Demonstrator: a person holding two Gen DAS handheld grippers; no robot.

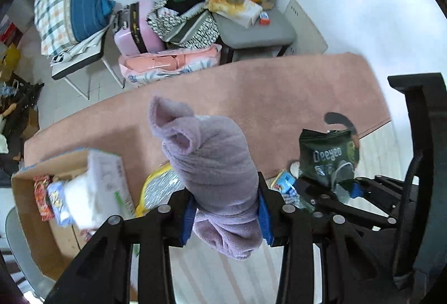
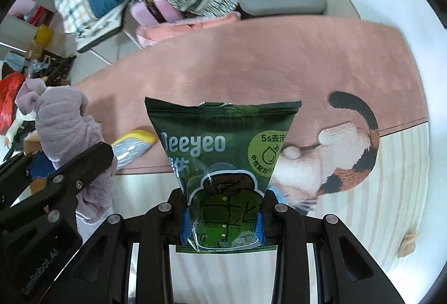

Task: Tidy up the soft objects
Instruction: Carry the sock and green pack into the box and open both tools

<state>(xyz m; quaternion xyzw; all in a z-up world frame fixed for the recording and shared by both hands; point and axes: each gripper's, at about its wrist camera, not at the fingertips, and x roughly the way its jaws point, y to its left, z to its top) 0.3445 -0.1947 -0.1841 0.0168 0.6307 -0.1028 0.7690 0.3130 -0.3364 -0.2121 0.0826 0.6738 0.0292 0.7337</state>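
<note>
Between the blue pads of the left gripper (image 1: 227,213), a rolled lilac towel (image 1: 209,164) is sitting clamped, its bunched upper end sticking out past the fingertips and its lower end hanging below them. Those jaws are pinching the cloth tightly, squeezing the roll at its waist. Over to the right, the right gripper (image 2: 222,223) is holding a dark green pouch (image 2: 223,153) marked "Deeyeo" by its narrow lower end, so that the wide sealed edge is standing out ahead of the fingers; the pads are pressing both sides of the packet. Both loads are hanging above a pink mat (image 2: 251,66) that is lying beside a striped surface (image 2: 363,192) with a calico cat printed across the two.

Left of the towel, a cardboard box (image 1: 30,220) is standing open. It is holding a white pack (image 1: 95,192), a blue-and-white packet (image 1: 57,200) and a red-orange packet (image 1: 42,195), all blurred. Just beside the box, a yellow-edged silver item (image 1: 159,189) is lying on the mat.
</note>
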